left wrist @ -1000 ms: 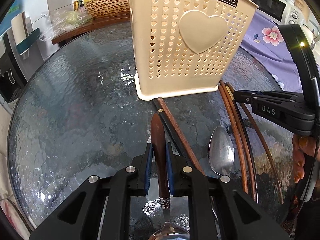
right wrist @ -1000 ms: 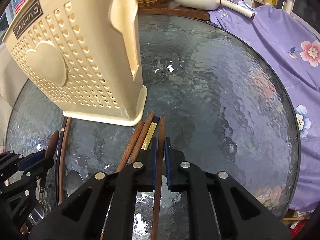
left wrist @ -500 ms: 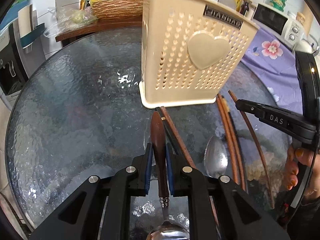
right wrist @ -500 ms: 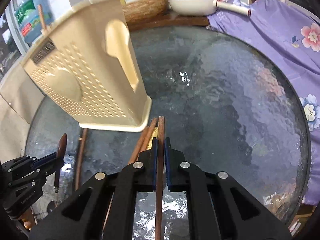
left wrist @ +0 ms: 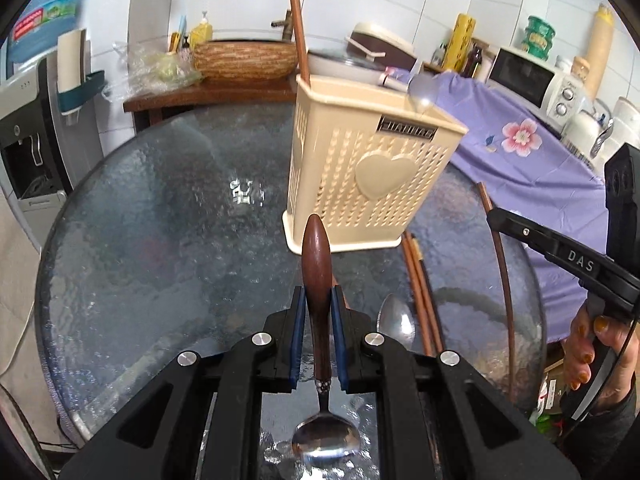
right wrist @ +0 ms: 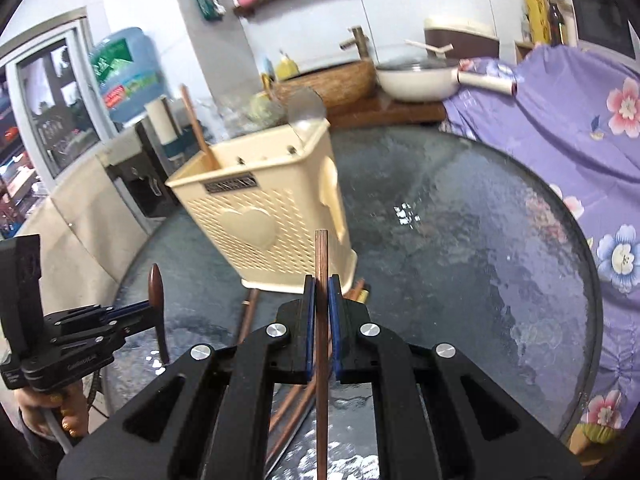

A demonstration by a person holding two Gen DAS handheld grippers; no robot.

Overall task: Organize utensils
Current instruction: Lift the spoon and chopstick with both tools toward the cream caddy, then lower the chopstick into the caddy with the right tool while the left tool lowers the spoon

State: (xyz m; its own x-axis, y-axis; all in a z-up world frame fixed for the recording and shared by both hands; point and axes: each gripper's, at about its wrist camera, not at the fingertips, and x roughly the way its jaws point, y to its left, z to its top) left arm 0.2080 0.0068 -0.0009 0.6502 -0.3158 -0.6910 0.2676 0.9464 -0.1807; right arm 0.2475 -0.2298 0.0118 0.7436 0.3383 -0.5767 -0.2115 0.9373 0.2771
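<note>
Step in hand, judged: both picks made, carry to the holder not yet finished.

Left gripper (left wrist: 316, 332) — pads clamped on the brown handle of a spoon (left wrist: 316, 264), bowl end hanging below the jaws, handle tip pointing at 12 o'clock toward the holder (left wrist: 368, 176). Spoon is clear of the glass table (left wrist: 140, 220).

Right gripper (right wrist: 321, 320) — jaws nearly closed on one chopstick (right wrist: 321, 264), stick running straight out at 12 o'clock; holder lies at about 11 o'clock from it.

Holder stands upright on the table, already containing one chopstick at its left corner and a spoon at the right.

Next move, judged: each utensil must clear the rim and be tipped near vertical before the jaws let go. The two arrivals probably need staggering, since the opening is narrow.

View differences:
- Left wrist: shows a loose spoon (left wrist: 396, 322) and loose chopsticks (left wrist: 420, 288) on the table at 1 o'clock of the gripper; holder's interior hidden.
- Right wrist: shows the holder's open top and inner divider.
</note>
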